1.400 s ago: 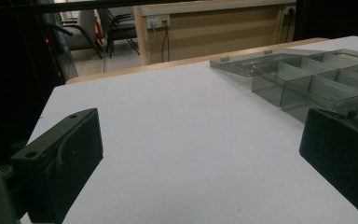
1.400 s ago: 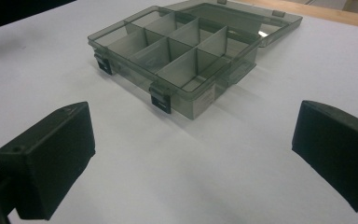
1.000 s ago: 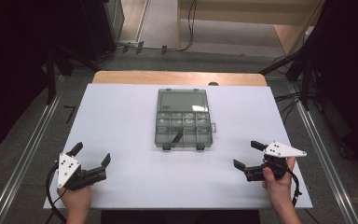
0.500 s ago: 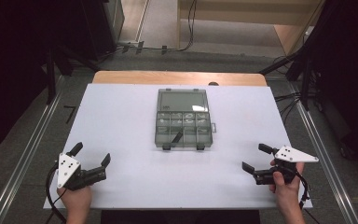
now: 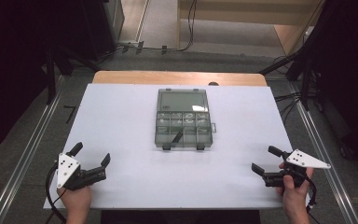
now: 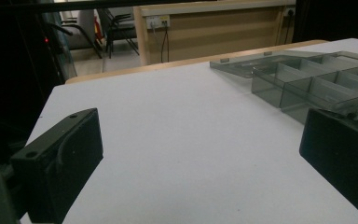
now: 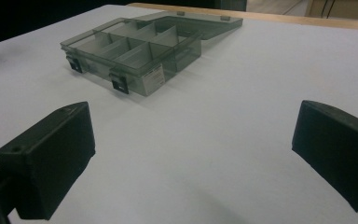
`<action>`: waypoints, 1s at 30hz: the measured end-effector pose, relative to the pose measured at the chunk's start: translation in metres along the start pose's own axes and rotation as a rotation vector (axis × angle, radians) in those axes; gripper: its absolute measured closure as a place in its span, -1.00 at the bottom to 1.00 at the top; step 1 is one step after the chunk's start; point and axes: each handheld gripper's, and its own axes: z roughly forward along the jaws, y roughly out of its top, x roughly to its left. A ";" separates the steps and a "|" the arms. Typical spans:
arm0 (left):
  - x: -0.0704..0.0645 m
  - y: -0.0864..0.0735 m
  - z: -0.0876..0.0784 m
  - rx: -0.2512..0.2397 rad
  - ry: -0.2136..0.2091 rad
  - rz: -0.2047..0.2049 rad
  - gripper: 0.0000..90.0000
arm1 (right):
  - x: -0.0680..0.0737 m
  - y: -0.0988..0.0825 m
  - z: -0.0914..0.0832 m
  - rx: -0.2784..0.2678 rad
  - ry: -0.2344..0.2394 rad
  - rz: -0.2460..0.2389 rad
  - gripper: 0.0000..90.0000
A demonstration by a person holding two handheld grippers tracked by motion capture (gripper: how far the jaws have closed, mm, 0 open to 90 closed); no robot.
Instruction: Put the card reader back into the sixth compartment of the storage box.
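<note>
A smoky clear compartment box lies open in the middle of the white table, its lid flat toward the far side. Several small parts and one dark stick sit in its compartments. My left gripper rests near the front left corner, open, with nothing between its jaws. My right gripper is near the front right edge, also open and empty. The box appears at the upper right in the left gripper view. In the right gripper view the box lies ahead to the left, two black latches facing me.
The white table top sits on a wooden board that shows along the far edge. Metal rails run along both sides on the floor. Cables trail at the right. Dark equipment stands at the far left and right.
My right gripper has drawn back toward the front right edge of the table. The left gripper and the box have stayed where they were.
</note>
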 end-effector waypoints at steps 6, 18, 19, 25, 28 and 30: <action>0.000 0.000 0.000 0.000 0.000 -0.002 -1.00 | -0.006 -0.005 -0.005 -0.011 -0.015 0.015 -1.00; 0.002 0.000 0.000 0.001 -0.003 -0.009 -1.00 | -0.018 -0.009 -0.016 -0.044 -0.042 0.040 -1.00; 0.002 0.000 0.000 0.001 -0.003 -0.009 -1.00 | -0.020 -0.010 -0.018 -0.047 -0.047 0.044 -1.00; 0.002 0.000 -0.001 0.000 -0.003 -0.010 -1.00 | -0.026 -0.015 -0.019 -0.054 -0.055 0.056 -1.00; 0.001 0.000 -0.001 0.001 -0.002 -0.009 -1.00 | -0.027 -0.017 -0.017 -0.053 -0.049 0.073 -1.00; 0.001 0.000 -0.001 0.001 -0.001 -0.010 -1.00 | -0.026 -0.017 -0.016 -0.054 -0.046 0.065 -1.00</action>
